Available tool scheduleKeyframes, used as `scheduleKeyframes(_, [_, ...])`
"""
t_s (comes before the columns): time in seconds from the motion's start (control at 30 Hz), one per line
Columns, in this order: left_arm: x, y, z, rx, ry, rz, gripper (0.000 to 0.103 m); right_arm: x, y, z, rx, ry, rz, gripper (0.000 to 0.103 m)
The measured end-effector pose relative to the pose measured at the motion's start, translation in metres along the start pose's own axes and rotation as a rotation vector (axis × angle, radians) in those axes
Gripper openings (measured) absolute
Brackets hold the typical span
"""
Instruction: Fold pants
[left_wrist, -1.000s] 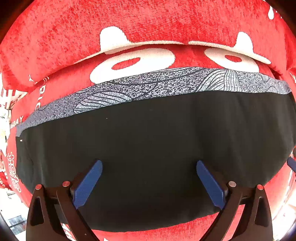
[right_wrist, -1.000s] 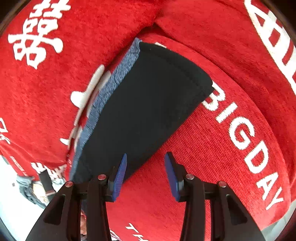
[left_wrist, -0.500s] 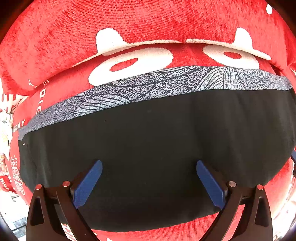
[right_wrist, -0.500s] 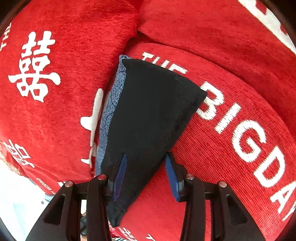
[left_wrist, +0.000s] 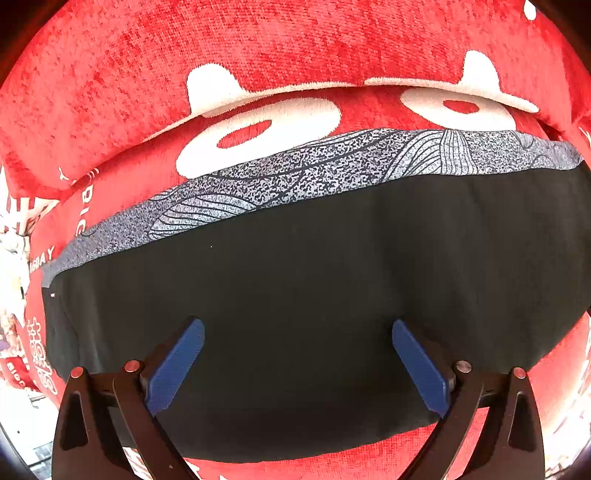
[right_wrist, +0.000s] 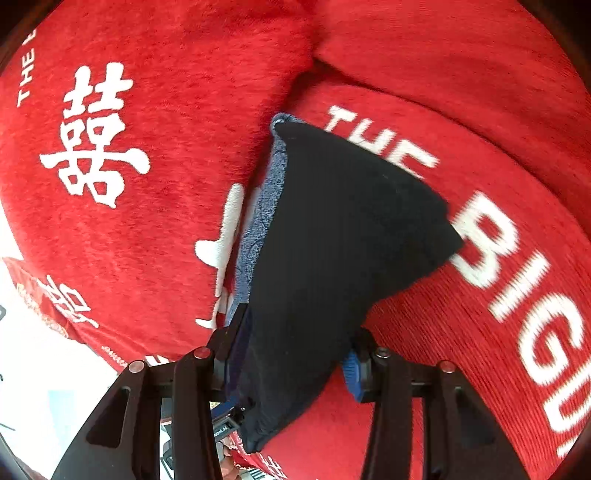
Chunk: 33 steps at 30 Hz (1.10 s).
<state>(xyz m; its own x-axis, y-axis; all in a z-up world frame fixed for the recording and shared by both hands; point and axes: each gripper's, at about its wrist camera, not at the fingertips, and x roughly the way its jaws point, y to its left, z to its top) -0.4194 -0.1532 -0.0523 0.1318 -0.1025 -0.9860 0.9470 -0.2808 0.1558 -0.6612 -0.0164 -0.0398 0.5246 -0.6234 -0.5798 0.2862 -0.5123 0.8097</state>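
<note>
The black pants (left_wrist: 314, 302) lie folded flat on a red cushion, with a grey patterned band (left_wrist: 332, 162) along their far edge. My left gripper (left_wrist: 297, 363) hovers wide open over their near edge, holding nothing. In the right wrist view the pants (right_wrist: 332, 258) fill the gap between my right gripper's blue pads (right_wrist: 352, 373), and their near end hangs over the left finger. My right gripper (right_wrist: 295, 354) stands around the cloth; the frame does not show whether the jaws press on it.
A red couch cushion (left_wrist: 295, 44) with white shapes rises behind the pants. The seat (right_wrist: 480, 332) bears white letters "THE BIG DAY". A back cushion (right_wrist: 147, 147) with a white Chinese character stands at left. Pale floor shows at lower left.
My right gripper has pushed forward so the pants' end now sits between its fingers, where before the cloth lay ahead of them. The left gripper has barely moved.
</note>
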Motion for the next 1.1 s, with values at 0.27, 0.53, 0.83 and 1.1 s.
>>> scheduleKeyframes(0.27, [-0.03,-0.007,0.011,-0.016,-0.025,-0.085,0.072,-0.009,-0.017,-0.009,0.096,-0.054,0.079,0.05])
scheduleKeyframes(0.53, [-0.069,-0.052,0.043,-0.015,-0.184,-0.141,0.072,-0.006,-0.002,-0.002,0.126,-0.065,0.113,0.016])
scheduleKeyframes(0.83, [-0.023,-0.086,0.027,0.038,-0.154,-0.11,0.073,-0.016,0.057,-0.009,-0.117,-0.036,0.016,0.016])
scheduleKeyframes(1.1, [-0.02,-0.069,0.031,0.048,-0.156,-0.228,0.077,0.002,0.146,-0.039,-0.467,0.002,-0.14,0.016])
